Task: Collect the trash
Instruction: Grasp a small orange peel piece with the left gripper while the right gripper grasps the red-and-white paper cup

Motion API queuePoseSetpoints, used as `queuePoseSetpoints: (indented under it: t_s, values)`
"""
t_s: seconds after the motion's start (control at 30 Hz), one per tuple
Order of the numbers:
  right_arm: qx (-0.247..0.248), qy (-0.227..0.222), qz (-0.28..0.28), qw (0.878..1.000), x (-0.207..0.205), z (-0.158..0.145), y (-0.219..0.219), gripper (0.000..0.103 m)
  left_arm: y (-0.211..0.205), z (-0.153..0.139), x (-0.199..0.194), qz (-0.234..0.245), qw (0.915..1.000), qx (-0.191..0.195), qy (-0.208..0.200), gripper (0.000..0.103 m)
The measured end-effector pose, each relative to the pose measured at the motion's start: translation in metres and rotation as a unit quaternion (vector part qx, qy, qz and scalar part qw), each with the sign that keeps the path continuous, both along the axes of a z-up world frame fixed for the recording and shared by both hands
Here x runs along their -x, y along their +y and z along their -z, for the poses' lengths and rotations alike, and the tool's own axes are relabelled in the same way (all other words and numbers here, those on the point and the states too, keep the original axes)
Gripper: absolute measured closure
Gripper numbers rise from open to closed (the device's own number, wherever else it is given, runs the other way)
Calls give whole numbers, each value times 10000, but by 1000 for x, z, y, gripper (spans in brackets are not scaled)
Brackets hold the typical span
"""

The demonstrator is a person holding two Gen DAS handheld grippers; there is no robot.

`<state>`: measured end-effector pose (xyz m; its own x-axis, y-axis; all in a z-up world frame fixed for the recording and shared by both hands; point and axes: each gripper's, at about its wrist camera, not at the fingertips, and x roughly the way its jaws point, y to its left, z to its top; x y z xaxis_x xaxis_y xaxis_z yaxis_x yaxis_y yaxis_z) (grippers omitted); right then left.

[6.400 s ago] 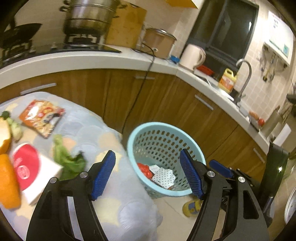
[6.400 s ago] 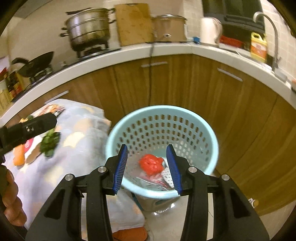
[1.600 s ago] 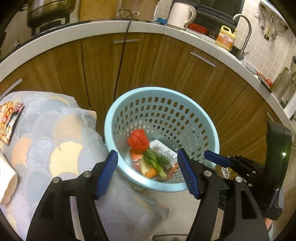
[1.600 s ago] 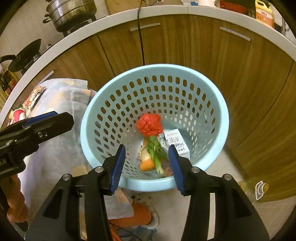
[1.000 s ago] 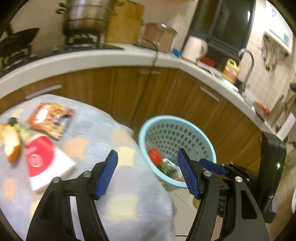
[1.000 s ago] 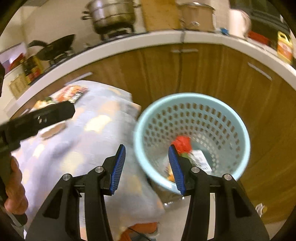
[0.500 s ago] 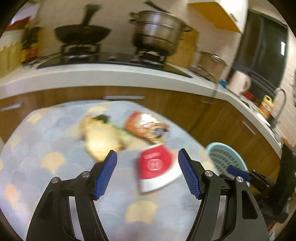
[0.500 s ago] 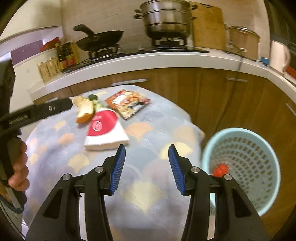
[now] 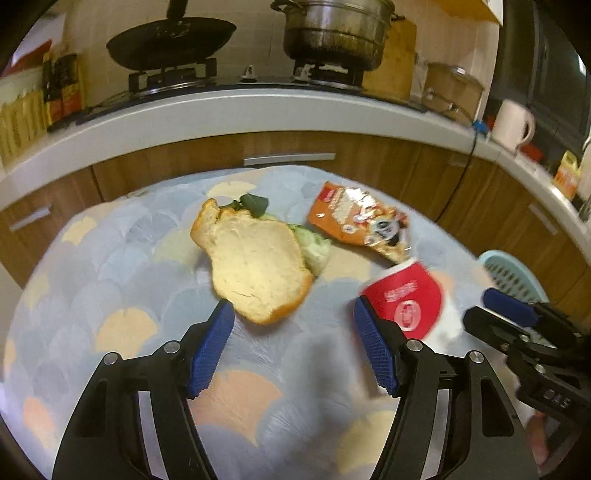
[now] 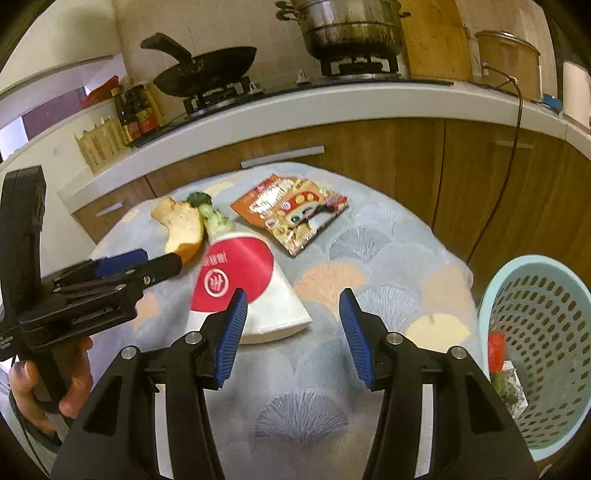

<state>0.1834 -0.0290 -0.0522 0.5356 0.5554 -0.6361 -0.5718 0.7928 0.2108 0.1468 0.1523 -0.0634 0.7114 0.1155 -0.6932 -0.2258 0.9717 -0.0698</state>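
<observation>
A bitten bread slice [image 9: 255, 264] lies on the patterned tablecloth [image 9: 110, 266], with a green vegetable scrap [image 9: 255, 204] behind it. An orange snack wrapper [image 9: 362, 225] and a flattened red-and-white paper cup [image 9: 410, 301] lie to its right. My left gripper [image 9: 293, 345] is open and empty, just short of the bread. My right gripper [image 10: 291, 330] is open and empty, near the paper cup [image 10: 243, 291]. The bread [image 10: 183, 229], the wrapper [image 10: 291, 212] and the light-blue trash basket [image 10: 535, 302], holding trash, show in the right wrist view.
A wooden kitchen counter curves behind the table, with a wok [image 9: 173, 40] and a steel pot [image 9: 336, 29] on the stove. A kettle [image 9: 511, 123] stands at the right. The basket [image 9: 513, 275] sits on the floor past the table's right edge.
Both grippers have swung from over the basket back to the table. In the last half second the left gripper has moved closer to the bread and the right one closer to the cup.
</observation>
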Motion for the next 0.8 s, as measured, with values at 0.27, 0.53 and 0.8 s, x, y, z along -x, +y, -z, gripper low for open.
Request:
queuePoseSetpoints:
  t_s: [0.27,0.53,0.8]
  values:
    - [19,-28,-113,9999,0,2,5,46,6,19,-17,-106,9986,-367,355,51]
    - [80,169,-180,9997,-9,3,19,33,15,15,-13,-129,9998,-100,109,88]
    - [260,542,-165,9981,-23,13,36,23,45,0,22,-228,9929,818,-830,93]
